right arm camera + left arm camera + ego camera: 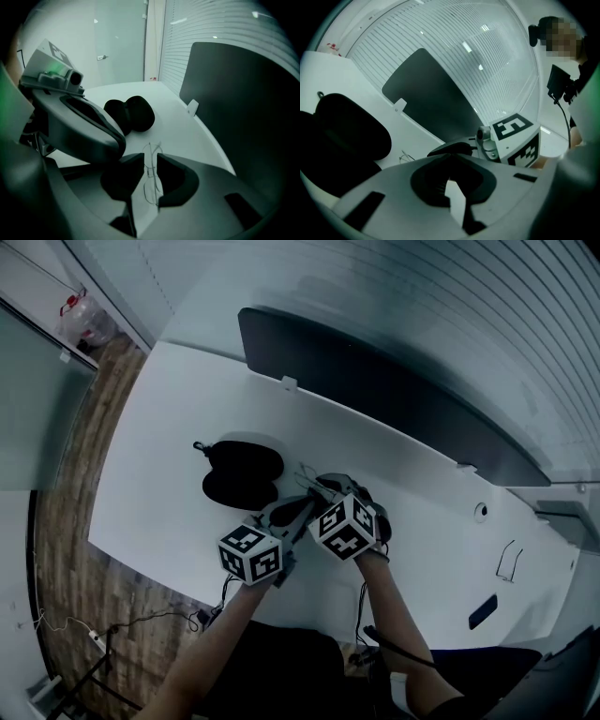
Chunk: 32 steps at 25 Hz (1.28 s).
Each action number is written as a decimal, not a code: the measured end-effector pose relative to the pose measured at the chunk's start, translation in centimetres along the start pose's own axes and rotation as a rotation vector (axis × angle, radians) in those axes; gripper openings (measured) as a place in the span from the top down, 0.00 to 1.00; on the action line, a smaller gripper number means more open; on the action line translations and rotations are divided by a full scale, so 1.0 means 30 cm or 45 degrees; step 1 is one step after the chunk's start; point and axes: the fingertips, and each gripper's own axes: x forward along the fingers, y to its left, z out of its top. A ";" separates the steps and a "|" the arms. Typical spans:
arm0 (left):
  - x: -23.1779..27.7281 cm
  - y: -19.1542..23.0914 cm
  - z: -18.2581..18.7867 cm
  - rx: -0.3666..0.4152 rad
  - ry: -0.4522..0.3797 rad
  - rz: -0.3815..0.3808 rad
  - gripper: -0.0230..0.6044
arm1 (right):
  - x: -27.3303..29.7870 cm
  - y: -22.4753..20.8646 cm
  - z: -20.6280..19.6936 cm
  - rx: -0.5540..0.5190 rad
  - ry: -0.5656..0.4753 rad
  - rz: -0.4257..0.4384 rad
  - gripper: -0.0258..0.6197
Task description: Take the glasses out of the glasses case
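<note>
glasses case [347, 136] partly off-frame

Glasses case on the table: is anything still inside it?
The glasses case lies open and nothing shows inside, though its black lining could hide something small. The glasses are outside it, between the jaws of the right gripper.

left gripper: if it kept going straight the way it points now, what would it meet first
Probably the right gripper, shut on the glasses: its dark jaw lies across the left gripper's line just beyond the tips, nothing visible between. Exact depth is unclear.
</note>
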 end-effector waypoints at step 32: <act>-0.373 -0.170 -0.026 0.217 -0.034 -0.010 0.95 | -0.243 0.370 0.082 0.629 -0.405 0.122 0.91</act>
